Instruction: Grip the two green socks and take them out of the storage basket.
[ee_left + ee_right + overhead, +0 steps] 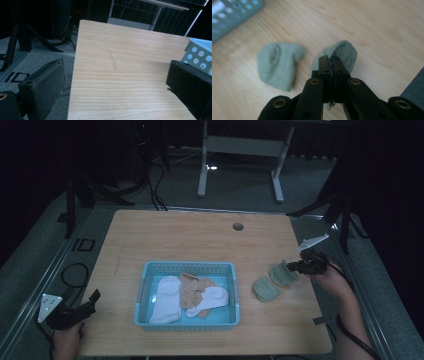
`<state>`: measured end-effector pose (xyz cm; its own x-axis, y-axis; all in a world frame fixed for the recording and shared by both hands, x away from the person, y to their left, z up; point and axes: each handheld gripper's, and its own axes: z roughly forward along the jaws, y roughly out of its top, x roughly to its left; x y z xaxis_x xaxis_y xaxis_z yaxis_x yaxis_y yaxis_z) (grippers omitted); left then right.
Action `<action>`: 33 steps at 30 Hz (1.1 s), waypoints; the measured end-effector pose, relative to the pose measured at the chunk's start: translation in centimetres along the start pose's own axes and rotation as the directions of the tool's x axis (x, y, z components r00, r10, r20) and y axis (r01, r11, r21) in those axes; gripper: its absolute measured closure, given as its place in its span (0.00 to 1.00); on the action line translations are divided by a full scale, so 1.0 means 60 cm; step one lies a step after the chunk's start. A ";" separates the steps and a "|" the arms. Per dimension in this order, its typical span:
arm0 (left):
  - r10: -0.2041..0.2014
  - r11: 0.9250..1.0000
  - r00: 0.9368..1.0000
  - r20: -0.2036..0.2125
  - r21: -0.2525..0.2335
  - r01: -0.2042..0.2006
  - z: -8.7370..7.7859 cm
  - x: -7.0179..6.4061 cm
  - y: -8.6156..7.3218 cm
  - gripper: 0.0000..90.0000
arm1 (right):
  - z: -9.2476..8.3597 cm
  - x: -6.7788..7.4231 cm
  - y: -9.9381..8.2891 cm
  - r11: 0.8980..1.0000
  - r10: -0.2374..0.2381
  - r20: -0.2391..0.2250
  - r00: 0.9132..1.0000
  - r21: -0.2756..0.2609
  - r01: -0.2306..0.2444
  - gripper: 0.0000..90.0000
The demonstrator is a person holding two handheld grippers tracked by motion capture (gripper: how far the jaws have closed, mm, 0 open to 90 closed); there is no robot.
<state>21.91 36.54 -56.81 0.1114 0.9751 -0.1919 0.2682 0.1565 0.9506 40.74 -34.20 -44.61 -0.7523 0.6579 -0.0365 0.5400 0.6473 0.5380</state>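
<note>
Currently the right gripper (pixel 331 65) is clamped on the near edge of one green sock (pixel 342 53), right of the blue basket (pixel 145 285). Judged step: lift it clear. Raise it slowly so the thin pinched fold does not slip, and keep off the second green sock (pixel 278 65) just beside it. Both are small, soft and pale green. The left gripper (pixel 112 87) stands wide and empty over the table's (pixel 125 50) near-left corner.

Two sage-green socks (pixel 274 281) lie at right of frame on a pale wood-grain table (pixel 190 232), beside a light blue perforated basket (pixel 145 290) at centre holding white socks (pixel 167 299) and a tan sock (pixel 192 290), with black grippers (pixel 75 311) at the lower edges.
</note>
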 end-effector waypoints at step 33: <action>0.000 1.000 1.000 0.000 0.001 0.000 0.000 0.000 0.000 0.03 | 0.000 0.001 -0.155 0.949 0.227 0.041 0.973 -0.236 -0.211 0.23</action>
<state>21.91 36.54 -56.81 0.1116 0.9750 -0.1919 0.2689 0.1563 0.9504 35.64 -40.19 -49.63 -0.5941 0.8027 0.0522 0.5821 0.3843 0.7166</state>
